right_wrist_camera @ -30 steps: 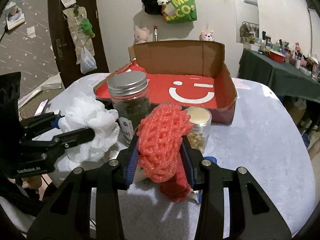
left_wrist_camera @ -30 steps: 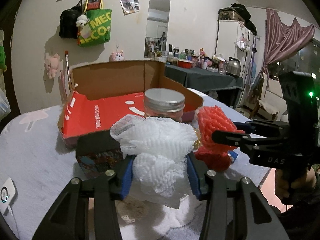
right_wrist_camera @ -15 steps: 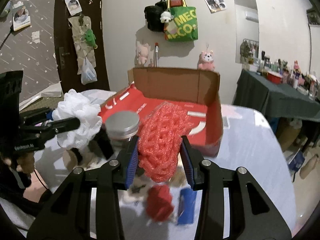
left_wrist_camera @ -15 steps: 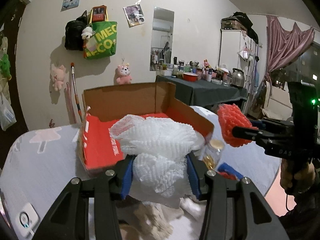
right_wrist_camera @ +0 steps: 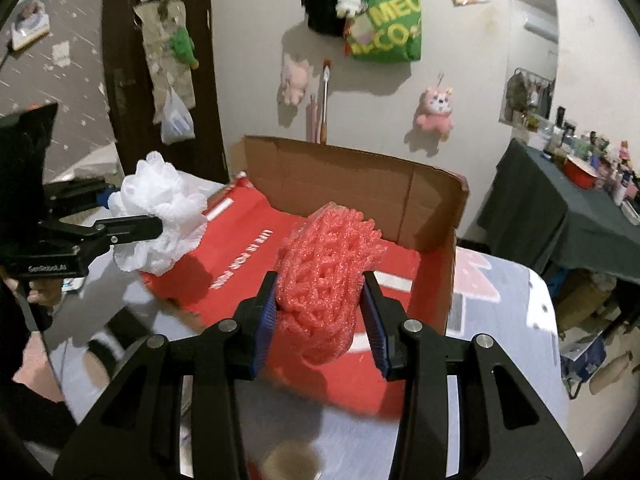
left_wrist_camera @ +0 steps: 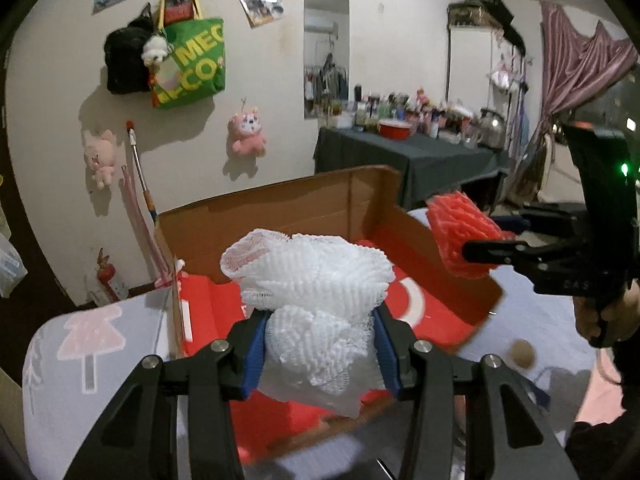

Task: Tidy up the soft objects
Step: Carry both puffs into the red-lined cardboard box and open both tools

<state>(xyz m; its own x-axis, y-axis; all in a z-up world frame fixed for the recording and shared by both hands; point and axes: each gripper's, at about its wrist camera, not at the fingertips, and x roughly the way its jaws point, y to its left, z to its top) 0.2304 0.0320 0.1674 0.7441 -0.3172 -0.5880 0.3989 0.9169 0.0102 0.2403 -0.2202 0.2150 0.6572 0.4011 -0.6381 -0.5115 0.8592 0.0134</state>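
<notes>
The left tongs (left_wrist_camera: pixel 320 344) clamp the white foam net (left_wrist_camera: pixel 308 280) and the right tongs (right_wrist_camera: pixel 320 320) clamp the pink foam net (right_wrist_camera: pixel 326 276), both nets held above the open cardboard box (left_wrist_camera: pixel 280 208) just ahead. Carry each net well past the box's near wall before letting go, keeping the 2 tongs apart. Release low, so the light nets settle on the red floor instead of bouncing onto the surface (right_wrist_camera: pixel 520 320).
</notes>
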